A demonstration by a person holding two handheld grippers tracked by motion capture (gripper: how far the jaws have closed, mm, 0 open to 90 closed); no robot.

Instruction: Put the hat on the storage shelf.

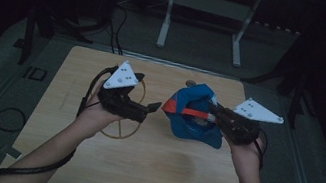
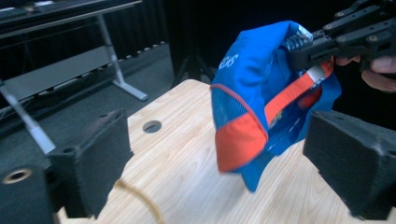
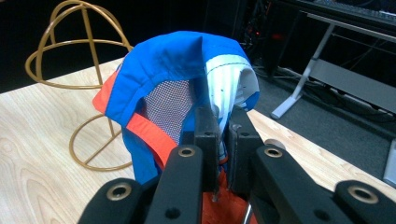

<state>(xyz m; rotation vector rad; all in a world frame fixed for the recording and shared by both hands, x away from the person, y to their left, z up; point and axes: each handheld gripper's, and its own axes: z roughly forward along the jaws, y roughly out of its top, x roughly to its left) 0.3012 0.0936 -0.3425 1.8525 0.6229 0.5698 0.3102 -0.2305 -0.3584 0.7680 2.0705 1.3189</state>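
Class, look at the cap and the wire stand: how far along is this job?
Done: the right tool has the blue cap pinched and lifted off the table. In hand: the open left tool faces it. Left: the gold wire stand stands bare, probably awaiting the cap.

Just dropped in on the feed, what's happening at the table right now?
A person works two tongs over a wooden table. The right tongs are shut on the edge of a blue and orange cap and hold it up off the tabletop. The left tongs are open, empty, and face the cap from the side. A gold wire hat stand rests on the table, bare, by the left hand.
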